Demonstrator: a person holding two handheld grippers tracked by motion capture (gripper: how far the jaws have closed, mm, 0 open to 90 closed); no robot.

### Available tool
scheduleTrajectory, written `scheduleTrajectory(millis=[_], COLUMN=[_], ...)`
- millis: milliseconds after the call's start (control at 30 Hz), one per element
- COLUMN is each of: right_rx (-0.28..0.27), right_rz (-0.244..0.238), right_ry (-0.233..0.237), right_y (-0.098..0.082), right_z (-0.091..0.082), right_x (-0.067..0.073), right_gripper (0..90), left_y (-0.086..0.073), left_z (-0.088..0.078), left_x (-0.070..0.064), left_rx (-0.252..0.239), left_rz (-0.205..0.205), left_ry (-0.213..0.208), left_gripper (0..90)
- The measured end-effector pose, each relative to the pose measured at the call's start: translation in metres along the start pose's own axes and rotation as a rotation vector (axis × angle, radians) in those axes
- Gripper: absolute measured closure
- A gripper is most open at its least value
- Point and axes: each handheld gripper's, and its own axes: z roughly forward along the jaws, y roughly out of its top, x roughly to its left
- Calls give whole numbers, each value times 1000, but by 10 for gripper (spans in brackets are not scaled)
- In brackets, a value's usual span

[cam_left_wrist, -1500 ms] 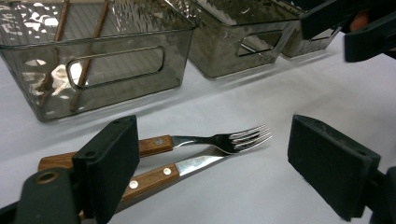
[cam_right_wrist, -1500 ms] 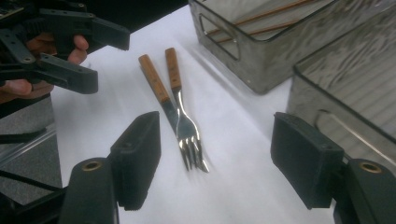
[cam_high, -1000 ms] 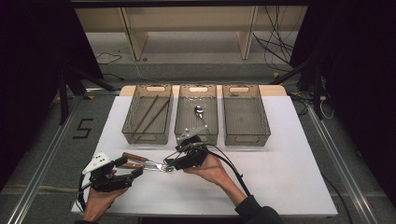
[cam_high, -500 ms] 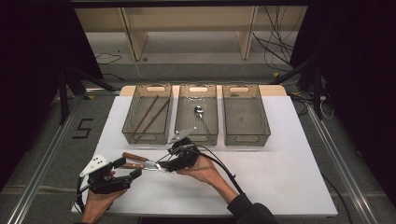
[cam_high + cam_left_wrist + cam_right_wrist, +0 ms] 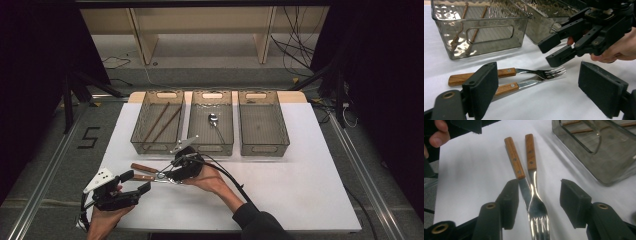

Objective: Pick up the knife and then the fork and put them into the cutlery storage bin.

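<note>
step: picking the fork (image 5: pixel 536 206) off the tabletop (image 5: pixel 300 170) | fork lies across the knife (image 5: pixel 520 173), in front of the left bin (image 5: pixel 157 122) | right gripper (image 5: pixel 539 202) half-open, jaws just closing astride the fork neck, not pressing | left gripper (image 5: pixel 539 92) wide, empty | tip: pinch the fork only, lift straight so the knife stays.

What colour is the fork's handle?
Brown wood; the fork handle shows best in the right gripper view.

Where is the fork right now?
The fork lies on the white table beside the knife, between the right gripper's open jaws, in front of the left bin.
</note>
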Motion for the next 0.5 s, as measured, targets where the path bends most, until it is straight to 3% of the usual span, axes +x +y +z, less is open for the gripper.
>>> scheduleTrajectory(millis=[500], right_rx=[69], right_rz=[-11], right_ry=[15], right_y=[4], right_z=[28], right_x=[1], right_gripper=[643], left_y=[-1], left_z=[2], left_x=[-1], left_rx=[9], left_rz=[-1], left_ry=[-10], left_gripper=[159])
